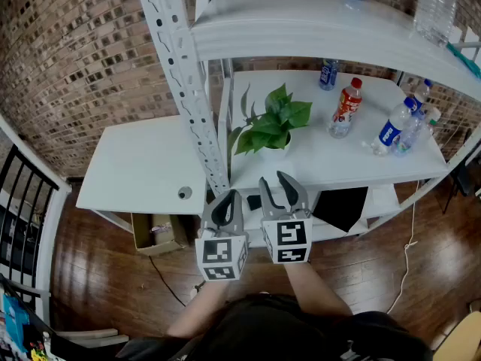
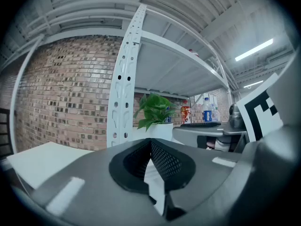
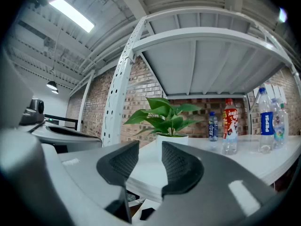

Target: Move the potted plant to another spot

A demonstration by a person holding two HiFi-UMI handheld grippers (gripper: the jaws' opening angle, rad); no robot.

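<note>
Side table (image 1: 143, 164) is at your 10 o'clock with a bare white top. It reads as a likely drop spot, though that's my guess, since the task names none.

The perforated upright (image 1: 188, 89) stands between that table and the middle shelf (image 1: 331, 164), at 11 o'clock from your left gripper (image 1: 228, 195). A straight sideways carry would likely clip it, so plan to bring the pot out towards you first.

Left gripper: the tips meet and there's nothing in them. It's held level, short of the shelf's front edge and just beside the right one. It looks parked as the spare hand.

The potted plant (image 1: 272, 122) is on the middle shelf near its left end, just right of the upright. The white pot (image 3: 171, 138) stands upright and untouched, with leaves spreading above it.

Right gripper (image 1: 273, 179): the jaws are slightly apart and empty. It's level, with the plant dead ahead at 12 o'clock and some bare shelf between them. In the right gripper view the pot lines up with the gap, so this is clearly the approach hand. The gap looks narrower than the pot, so you'd need to open wider before closing in.

The red-label bottle (image 1: 344, 107) is at 1 o'clock and the blue-label bottle (image 1: 391, 130) at 2 o'clock. Both are well apart from the plant and out of the grab path.

The upper shelf (image 1: 316, 21) overhangs the leaves, so I'd lift low.
</note>
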